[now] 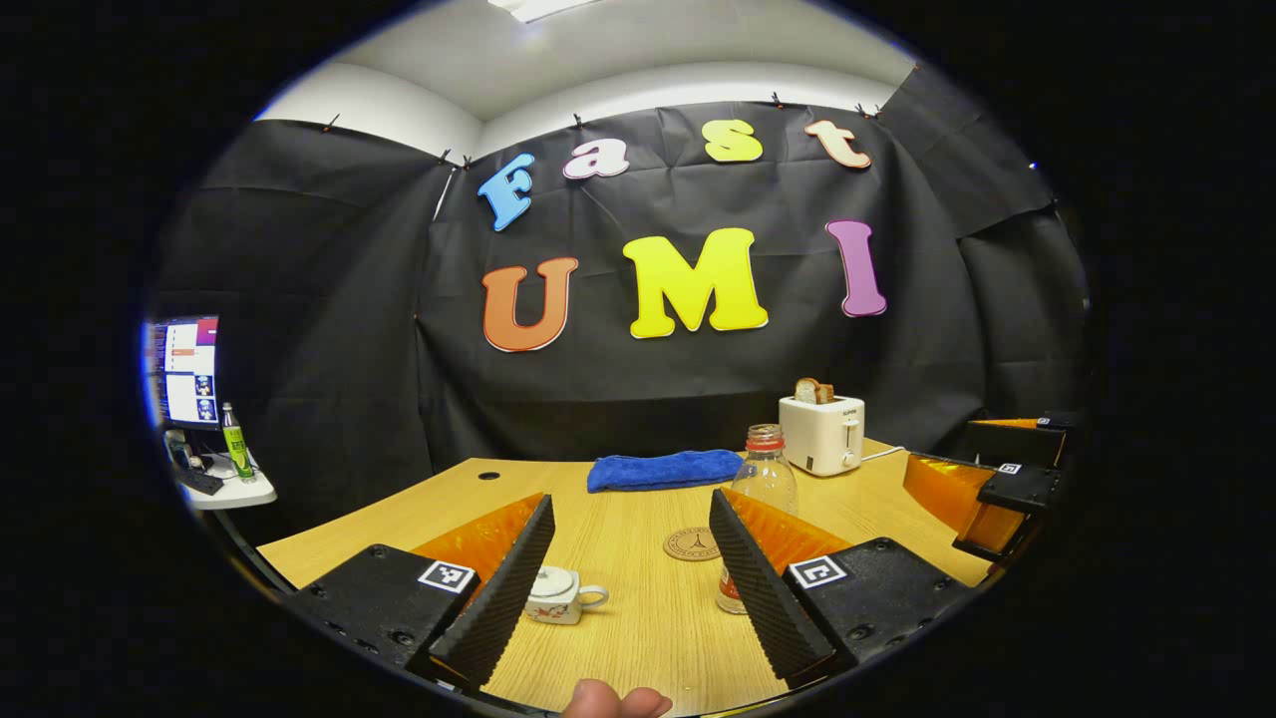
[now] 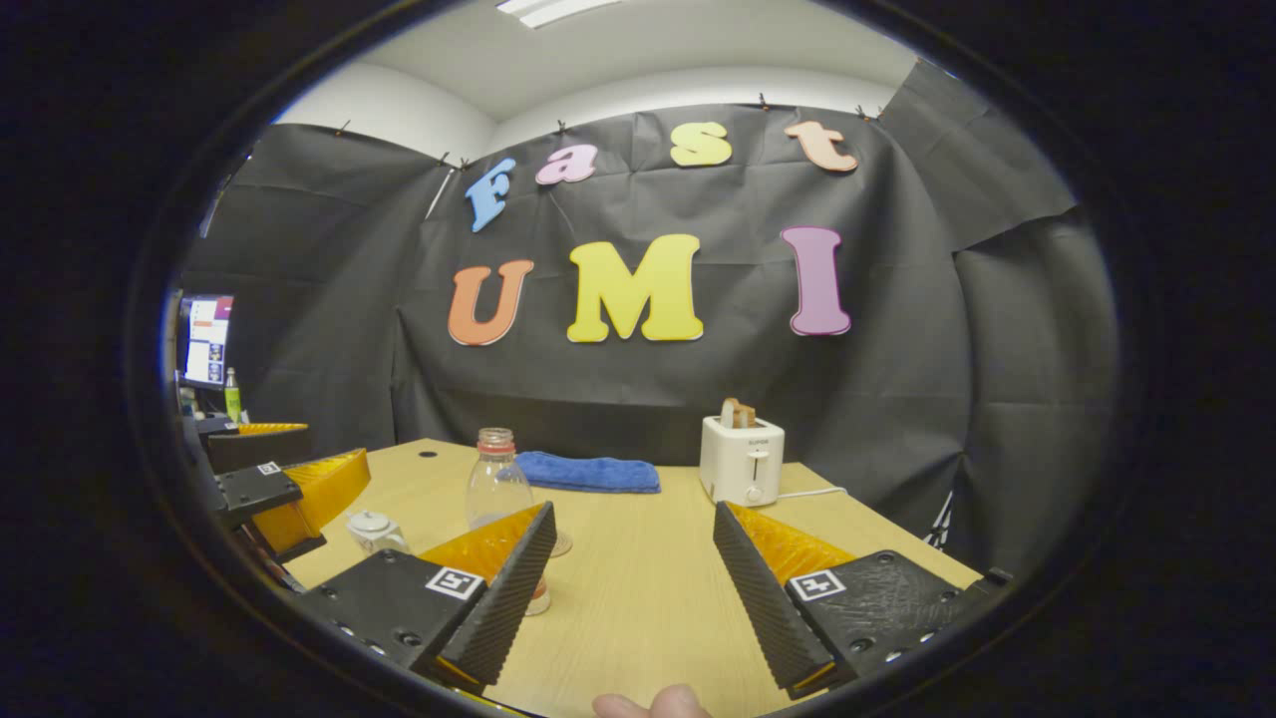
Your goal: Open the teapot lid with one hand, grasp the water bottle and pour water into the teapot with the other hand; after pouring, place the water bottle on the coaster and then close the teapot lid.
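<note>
On the wooden table (image 1: 638,618), with both grippers spread wide and empty, the teapot (image 1: 554,595) sits lidded near the left gripper (image 1: 630,588), beside the water bottle (image 1: 763,489), which the right gripper (image 2: 632,588) could topple if approached carelessly.

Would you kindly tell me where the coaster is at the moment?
In the left gripper view the coaster lies flat on the wooden table, centre frame, just left of the water bottle and nearer than the blue towel.

Left tool (image 1: 632,588), ribbed fingers (image 1: 498,593), square tag markers, screws
</note>
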`<state>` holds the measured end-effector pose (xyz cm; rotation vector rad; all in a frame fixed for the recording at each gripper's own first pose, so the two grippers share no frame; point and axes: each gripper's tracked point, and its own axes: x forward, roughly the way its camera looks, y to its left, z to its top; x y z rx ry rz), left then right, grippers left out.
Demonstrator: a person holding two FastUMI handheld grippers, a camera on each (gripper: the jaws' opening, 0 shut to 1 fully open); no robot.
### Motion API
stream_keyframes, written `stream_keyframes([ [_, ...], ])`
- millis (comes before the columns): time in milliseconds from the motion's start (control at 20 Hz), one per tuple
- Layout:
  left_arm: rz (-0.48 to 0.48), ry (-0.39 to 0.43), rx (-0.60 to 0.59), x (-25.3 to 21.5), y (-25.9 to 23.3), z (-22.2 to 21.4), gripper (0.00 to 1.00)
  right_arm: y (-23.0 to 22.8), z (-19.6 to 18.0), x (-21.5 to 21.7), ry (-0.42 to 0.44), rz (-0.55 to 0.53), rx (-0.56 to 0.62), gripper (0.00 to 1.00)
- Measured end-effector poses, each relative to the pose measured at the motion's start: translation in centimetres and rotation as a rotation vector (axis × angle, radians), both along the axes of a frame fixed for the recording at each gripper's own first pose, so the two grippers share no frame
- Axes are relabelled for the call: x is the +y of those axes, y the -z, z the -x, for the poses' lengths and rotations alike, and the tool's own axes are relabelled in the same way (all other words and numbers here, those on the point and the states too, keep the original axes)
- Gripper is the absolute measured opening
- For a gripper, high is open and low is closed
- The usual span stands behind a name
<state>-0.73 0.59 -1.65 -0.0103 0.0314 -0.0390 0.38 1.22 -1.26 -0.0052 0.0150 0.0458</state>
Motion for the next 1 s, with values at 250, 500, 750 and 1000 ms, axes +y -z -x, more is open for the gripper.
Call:
stream_keyframes([
  [250, 0.059, -0.011, 0.048, 2.6, 3.0, 0.2, 0.99, 2.0, -0.3, 1.2, -0.053, -0.030, 0.021, 0.95],
  [500, 0.098, -0.040, 0.134, 5.0, 5.9, -1.6, 0.99, 4.1, -1.3, 2.0, -0.069, -0.025, 0.068, 0.95],
  [750, 0.138, -0.040, 0.226, 6.6, 8.5, -4.2, 0.98, 5.2, -1.6, 1.2, -0.048, 0.033, 0.081, 0.97],
  [1000, 0.121, -0.063, 0.320, 8.1, 11.3, -6.3, 0.95, 6.0, -2.4, 0.2, -0.021, 0.017, 0.103, 0.97],
])
